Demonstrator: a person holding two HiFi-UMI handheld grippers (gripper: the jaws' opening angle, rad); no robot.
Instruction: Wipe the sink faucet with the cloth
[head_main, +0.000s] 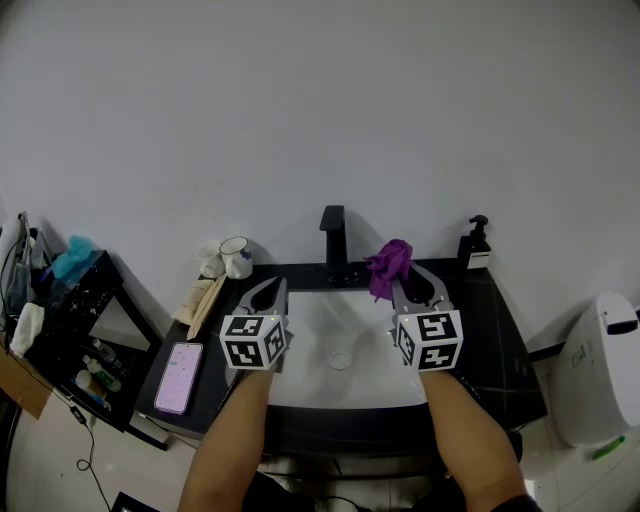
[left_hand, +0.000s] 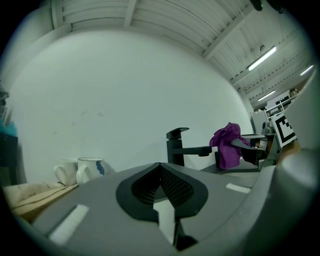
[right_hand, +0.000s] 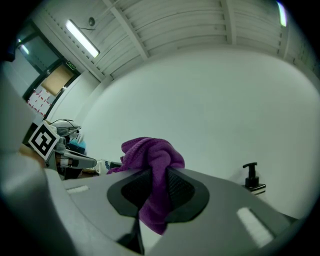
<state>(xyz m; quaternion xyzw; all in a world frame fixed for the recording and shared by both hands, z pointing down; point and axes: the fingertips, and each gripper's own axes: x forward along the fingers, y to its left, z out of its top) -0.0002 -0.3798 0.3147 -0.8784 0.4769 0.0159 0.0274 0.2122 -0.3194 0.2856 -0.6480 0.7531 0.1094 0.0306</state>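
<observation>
Right gripper (head_main: 408, 283): jaws clamped on the purple cloth (head_main: 389, 264), which bunches above the tips and hangs below them. Left gripper (head_main: 274, 291): jaws together, nothing between. The black faucet (head_main: 334, 240) stands upright ahead and left of the right jaws, near the cloth but apart. 1 short leftward reach should make contact.

Plain white wall (head_main: 320, 90), dark vanity counter (head_main: 495, 340), black side shelf (head_main: 62, 330), ribbed ceiling (right_hand: 175, 25) with strip light (right_hand: 82, 38)
</observation>
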